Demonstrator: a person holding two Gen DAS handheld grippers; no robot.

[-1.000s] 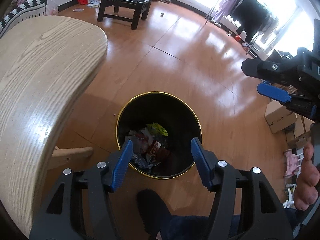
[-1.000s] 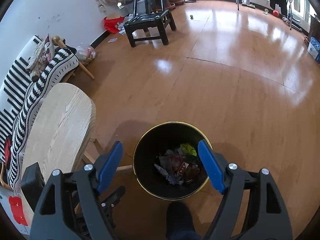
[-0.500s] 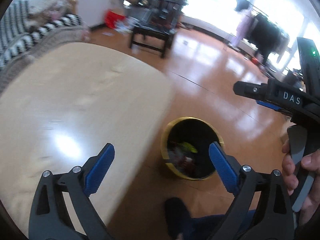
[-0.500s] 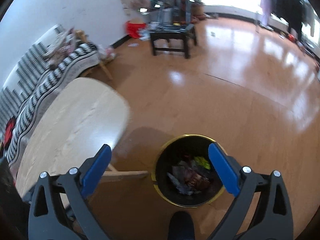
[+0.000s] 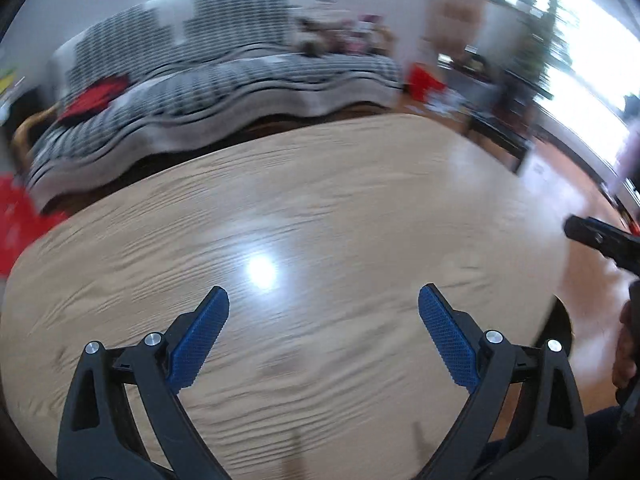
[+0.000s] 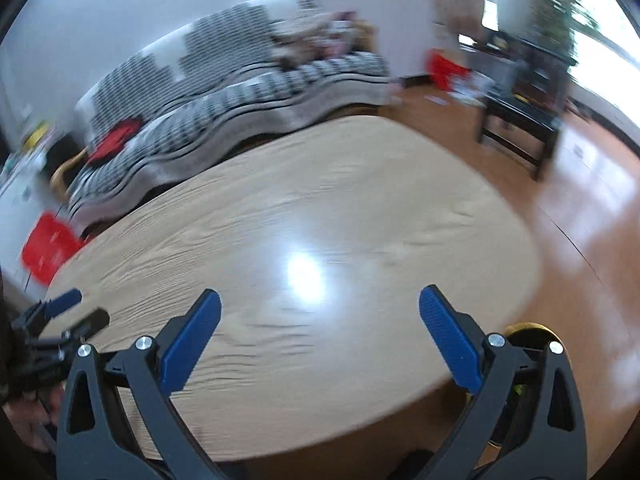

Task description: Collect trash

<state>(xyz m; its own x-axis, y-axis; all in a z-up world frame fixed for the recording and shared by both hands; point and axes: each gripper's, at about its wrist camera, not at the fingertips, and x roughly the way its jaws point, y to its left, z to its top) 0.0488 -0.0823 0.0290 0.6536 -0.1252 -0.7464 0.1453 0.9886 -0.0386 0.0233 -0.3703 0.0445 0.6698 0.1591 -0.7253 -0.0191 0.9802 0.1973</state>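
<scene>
Pale oak-grain oval tabletop point(image 5: 320, 240) lay under my left gripper point(image 5: 323, 334) and right gripper point(image 6: 320, 330), both spread wide, seemingly empty despite blur.

Swung both grippers away from the trash bin point(image 6: 532, 330) and over the wooden table point(image 5: 320, 216) — left gripper point(image 5: 323, 334) and right gripper point(image 6: 320, 334) spread wide, nothing between the pads. Bin dropped from centre view — only its gold rim peeking past the table edge.

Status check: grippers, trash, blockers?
Left gripper and right gripper open, empty. Both over table; no trash visible there. Bin edge showing behind right finger. Nothing blocking.
</scene>
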